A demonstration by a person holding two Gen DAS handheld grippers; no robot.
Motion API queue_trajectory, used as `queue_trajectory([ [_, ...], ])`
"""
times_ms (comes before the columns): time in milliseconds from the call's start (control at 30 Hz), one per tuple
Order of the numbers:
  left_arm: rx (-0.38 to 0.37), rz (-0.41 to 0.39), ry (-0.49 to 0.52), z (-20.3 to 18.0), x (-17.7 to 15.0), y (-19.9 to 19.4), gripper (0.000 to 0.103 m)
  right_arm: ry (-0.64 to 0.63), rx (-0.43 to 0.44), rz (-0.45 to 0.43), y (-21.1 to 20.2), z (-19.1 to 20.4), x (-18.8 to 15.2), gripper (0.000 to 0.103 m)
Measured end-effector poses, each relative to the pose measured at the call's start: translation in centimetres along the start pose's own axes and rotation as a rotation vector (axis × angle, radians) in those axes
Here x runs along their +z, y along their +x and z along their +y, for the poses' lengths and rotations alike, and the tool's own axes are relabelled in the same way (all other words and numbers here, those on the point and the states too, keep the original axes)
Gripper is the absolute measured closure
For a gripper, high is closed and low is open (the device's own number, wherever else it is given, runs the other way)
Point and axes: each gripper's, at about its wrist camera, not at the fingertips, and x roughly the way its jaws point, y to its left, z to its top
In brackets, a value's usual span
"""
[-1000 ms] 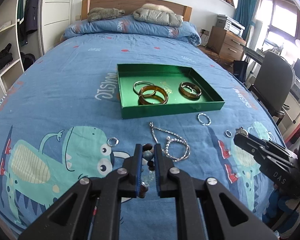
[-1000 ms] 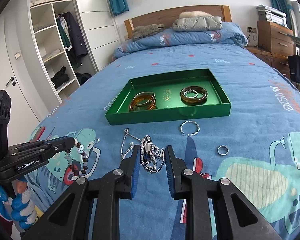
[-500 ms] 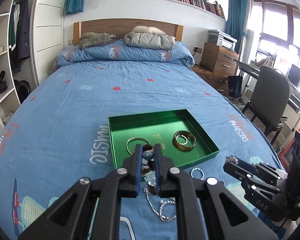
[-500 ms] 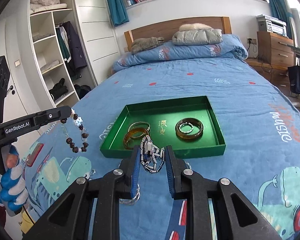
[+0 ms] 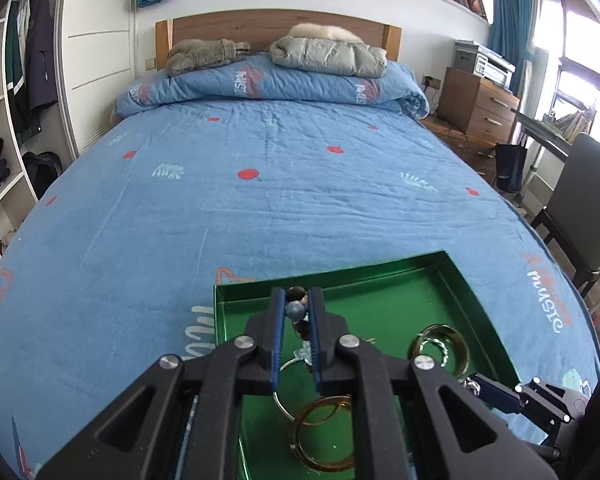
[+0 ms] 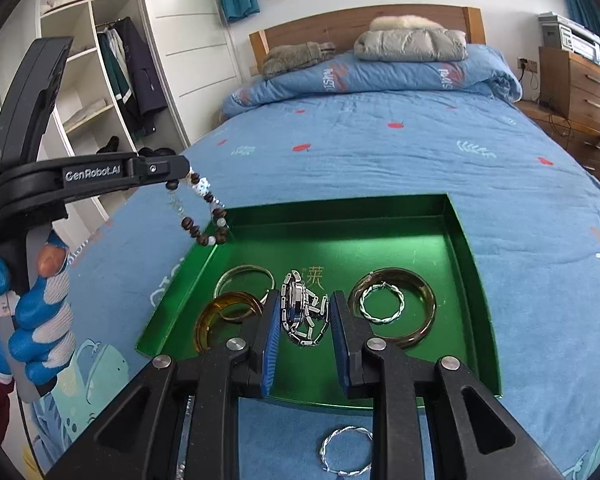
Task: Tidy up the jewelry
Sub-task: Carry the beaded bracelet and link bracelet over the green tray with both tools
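**Right wrist view: both grippers carry bracelets over the green tray**

Right wrist view, nearest first: a twisted silver ring [image 6: 346, 456] lies on the blue bedspread [image 6: 380, 152] just short of the tray's near wall, partly behind the gripper's frame. Above it the right gripper [image 6: 305, 316] is clamped on a silver link bracelet [image 6: 302, 312], whose links hang bunched between the blue pads, over the floor of the green tray [image 6: 478, 296]. In the tray, to the left of the gripper, an amber bangle [image 6: 220, 314] lies against a thin silver bangle [image 6: 242, 276]. To the right a brown bangle [image 6: 414, 322] lies flat with a twisted silver hoop [image 6: 380, 304] inside it. Gold characters are printed on the tray floor behind the held bracelet.

Further left, the left gripper [image 6: 182, 168] reaches in from the side, held by a hand in a blue and white glove [image 6: 40, 312]. It pinches a beaded bracelet [image 6: 204, 216] of dark brown and pale beads, which dangles over the tray's far left corner.

From the left wrist view, the left gripper [image 5: 297, 300] grips those beads tightly, a blue-grey bead showing at its tips, above the tray's far half.

Beyond the tray the bedspread runs to a folded quilt [image 6: 380, 76], a grey padded jacket [image 6: 412, 44] and a wooden headboard [image 6: 320, 34].
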Motion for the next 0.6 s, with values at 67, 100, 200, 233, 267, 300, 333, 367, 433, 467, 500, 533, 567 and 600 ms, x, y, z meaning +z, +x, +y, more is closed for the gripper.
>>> queue_trajectory([
  [67, 0.021, 0.047, -0.014, 0.6, -0.8, 2.4, 0.093, -0.005, 0.008, 0.046, 1.7, -0.3, -0.5, 0.079],
  [100, 0.035, 0.071, -0.016, 0.9, -1.4, 3.4, 0.093, -0.009, 0.01, 0.068, 2.5, -0.4, -0.8, 0.079],
  [200, 0.071, 0.129, -0.019, 1.6, -3.2, 5.7, 0.093, -0.017, 0.012, 0.127, 4.3, -0.8, -1.5, 0.079],
  [233, 0.078, 0.144, -0.02, 1.9, -3.6, 6.2, 0.093, -0.015, 0.012, 0.143, 4.6, -0.9, -1.8, 0.079],
  [267, 0.084, 0.156, -0.021, 2.1, -4.1, 6.6, 0.093, -0.016, 0.008, 0.155, 4.9, -1.0, -1.9, 0.079],
  [300, 0.089, 0.167, -0.024, 2.2, -4.5, 6.9, 0.092, -0.019, 0.0, 0.165, 5.2, -1.1, -2.0, 0.079],
  [333, 0.092, 0.18, -0.027, 2.3, -4.9, 7.2, 0.092, -0.023, -0.004, 0.169, 5.3, -1.0, -2.0, 0.079],
  [367, 0.095, 0.193, -0.032, 2.5, -5.3, 7.5, 0.092, -0.03, -0.007, 0.172, 5.4, -0.9, -1.9, 0.079],
  [433, 0.095, 0.214, -0.043, 2.7, -5.9, 7.9, 0.092, -0.048, -0.022, 0.184, 5.5, -0.6, -1.6, 0.079],
  [467, 0.094, 0.212, -0.043, 2.7, -6.1, 7.8, 0.092, -0.057, -0.029, 0.19, 5.6, -0.4, -1.5, 0.079],
  [500, 0.092, 0.209, -0.043, 2.6, -6.2, 7.7, 0.092, -0.065, -0.04, 0.195, 5.7, -0.3, -1.5, 0.079],
  [533, 0.085, 0.212, -0.045, 2.5, -6.3, 7.6, 0.092, -0.074, -0.049, 0.198, 5.7, -0.1, -1.5, 0.079],
  [567, 0.08, 0.214, -0.049, 2.5, -6.4, 7.6, 0.091, -0.082, -0.054, 0.198, 5.7, 0.0, -1.5, 0.079],
  [600, 0.077, 0.209, -0.053, 2.5, -6.4, 7.5, 0.091, -0.091, -0.061, 0.199, 5.7, 0.2, -1.6, 0.078],
])
